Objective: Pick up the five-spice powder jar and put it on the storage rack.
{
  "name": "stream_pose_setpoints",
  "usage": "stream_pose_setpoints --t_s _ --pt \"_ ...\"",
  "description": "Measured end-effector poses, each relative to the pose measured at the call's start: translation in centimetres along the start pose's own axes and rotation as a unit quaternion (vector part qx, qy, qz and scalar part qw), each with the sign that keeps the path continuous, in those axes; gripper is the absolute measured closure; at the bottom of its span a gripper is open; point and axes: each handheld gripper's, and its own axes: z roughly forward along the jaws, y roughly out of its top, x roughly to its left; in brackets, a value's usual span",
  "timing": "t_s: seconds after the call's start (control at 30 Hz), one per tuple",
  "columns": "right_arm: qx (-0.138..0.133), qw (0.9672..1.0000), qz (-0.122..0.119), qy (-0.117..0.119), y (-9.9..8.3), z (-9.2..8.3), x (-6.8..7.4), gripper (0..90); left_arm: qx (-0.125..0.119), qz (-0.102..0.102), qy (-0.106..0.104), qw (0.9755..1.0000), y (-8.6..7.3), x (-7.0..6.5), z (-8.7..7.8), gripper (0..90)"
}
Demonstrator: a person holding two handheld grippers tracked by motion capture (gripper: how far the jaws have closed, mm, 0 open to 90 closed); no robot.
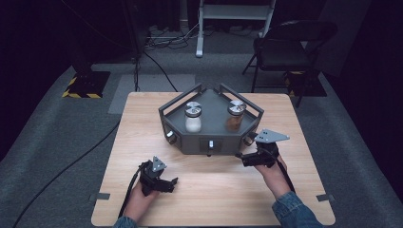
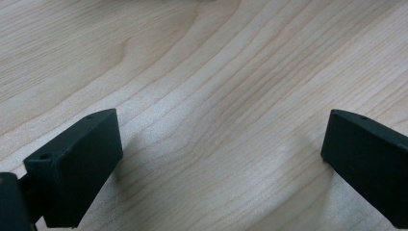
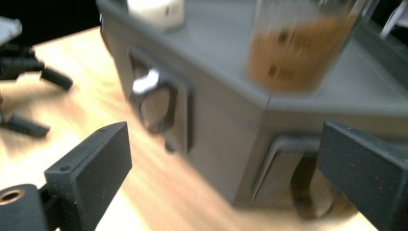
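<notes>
Grey angular tray (image 1: 209,137), glass jars (metal lids) (image 1: 193,117), pale woodgrain table (image 1: 214,190)

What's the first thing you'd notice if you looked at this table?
A grey tray with angled sides sits in the middle of the wooden table, with two silver-capped jars on top: the white-filled jar at left and the brown-filled jar at right. Nearer the person, the left gripper rests low over bare wood, jaws open, and the right gripper is near the tray's front corner, jaws open too.
</notes>
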Motion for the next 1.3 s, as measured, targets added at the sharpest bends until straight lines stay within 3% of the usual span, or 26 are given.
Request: stream_pose_setpoints --t_s 0.27,0.47,0.63,0.93,1.03,1.3 --pt "0.034 0.9994 0.007 0.004 -2.5 0.1 0.6 5.0 0.0 -0.003 0.003 1.0 0.0 -0.2 0.0 0.5" --pt "0.073 0.9973 0.011 0.004 -4.3 1.1 1.0 4.9 0.0 -0.004 0.005 1.0 0.0 -0.3 0.0 0.5" --pt "0.089 0.9959 0.013 0.004 -5.7 1.6 1.4 4.9 0.0 -0.005 0.005 1.0 0.0 -0.4 0.0 0.5" --pt "0.131 0.9914 0.002 0.001 -6.2 3.0 2.1 3.5 0.0 -0.004 0.004 1.0 0.0 -0.4 0.0 0.5" --pt "0.132 0.9911 0.015 0.0 -6.1 3.1 1.8 3.6 0.0 -0.003 0.004 1.0 0.0 -0.4 0.0 0.5" --pt "0.132 0.9911 0.014 0.001 -6.1 3.1 1.8 3.5 0.0 -0.003 0.004 1.0 0.0 -0.4 0.0 0.5"
